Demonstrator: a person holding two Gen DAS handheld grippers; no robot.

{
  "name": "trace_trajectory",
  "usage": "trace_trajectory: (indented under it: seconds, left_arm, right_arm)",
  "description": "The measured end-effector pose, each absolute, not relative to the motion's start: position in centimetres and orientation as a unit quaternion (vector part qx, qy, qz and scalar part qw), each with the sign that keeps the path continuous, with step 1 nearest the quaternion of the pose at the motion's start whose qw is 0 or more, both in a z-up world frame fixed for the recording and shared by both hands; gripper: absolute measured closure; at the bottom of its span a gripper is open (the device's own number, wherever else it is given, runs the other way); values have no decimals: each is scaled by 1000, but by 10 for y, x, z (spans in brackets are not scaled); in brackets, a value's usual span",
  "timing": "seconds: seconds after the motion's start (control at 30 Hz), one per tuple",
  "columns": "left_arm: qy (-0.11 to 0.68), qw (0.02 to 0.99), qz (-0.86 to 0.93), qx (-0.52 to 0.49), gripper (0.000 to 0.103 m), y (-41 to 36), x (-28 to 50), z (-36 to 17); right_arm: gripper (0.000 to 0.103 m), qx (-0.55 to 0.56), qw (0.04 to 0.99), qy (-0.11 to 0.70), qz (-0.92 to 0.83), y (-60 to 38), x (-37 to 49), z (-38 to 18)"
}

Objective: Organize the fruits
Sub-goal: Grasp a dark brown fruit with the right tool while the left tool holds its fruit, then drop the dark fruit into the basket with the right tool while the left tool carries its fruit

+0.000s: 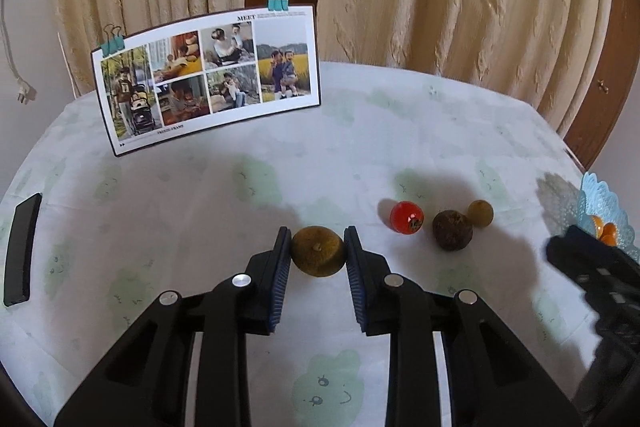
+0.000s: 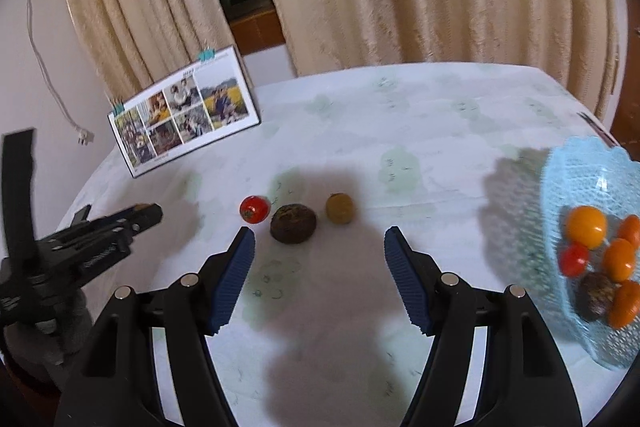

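My left gripper (image 1: pixel 318 232) is shut on a round olive-brown fruit (image 1: pixel 318 255), its blue pads pressing both sides just above the tablecloth. To its right lie a red tomato (image 1: pixel 407 217), a dark brown fruit (image 1: pixel 452 230) and a small olive fruit (image 1: pixel 480 213). My right gripper (image 2: pixel 320 233) hangs open with nothing in it, just short of the same three: tomato (image 2: pixel 255 209), brown fruit (image 2: pixel 293 223), olive fruit (image 2: pixel 340 208). A light blue basket (image 2: pixel 560 183) at the right holds several orange, red and brown fruits. The left gripper (image 2: pixel 150 213) shows at the left of the right wrist view.
A photo board (image 1: pixel 208 79) with teal clips stands at the back left of the table (image 1: pixel 360 131). A black flat object (image 1: pixel 22 247) lies at the left edge. Cream curtains hang behind. The right gripper's body (image 1: pixel 592 275) fills the lower right of the left wrist view.
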State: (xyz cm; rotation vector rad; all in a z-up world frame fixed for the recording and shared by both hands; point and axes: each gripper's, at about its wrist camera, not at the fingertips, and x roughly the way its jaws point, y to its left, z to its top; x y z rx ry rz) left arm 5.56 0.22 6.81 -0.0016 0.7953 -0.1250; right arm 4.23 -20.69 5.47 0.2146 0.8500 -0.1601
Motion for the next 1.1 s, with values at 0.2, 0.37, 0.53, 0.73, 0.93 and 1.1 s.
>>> trace_trajectory:
  seconds: [0.2, 0.37, 0.53, 0.73, 0.93, 1.1]
  left_arm:
    - [381, 922, -62, -11, 76, 8, 52, 74]
    - [376, 924, -66, -17, 76, 10, 49, 78]
    - [374, 924, -70, -19, 76, 10, 47, 80]
    - [374, 924, -73, -20, 76, 9, 45, 80]
    - [377, 923, -74, -21, 76, 10, 46, 79]
    - [378, 922, -78, -16, 76, 5, 44, 77]
  right_arm:
    - [34, 90, 887, 447, -67, -199, 74, 24]
    - [35, 73, 879, 466, -69, -190, 96, 4]
    - [42, 70, 875, 474, -70, -187, 108, -5]
    - [60, 61, 870, 483, -72, -184, 115, -10]
    - [60, 79, 880, 466, -56, -183, 93, 13]
    - [60, 91, 901, 420, -62, -192, 61, 50]
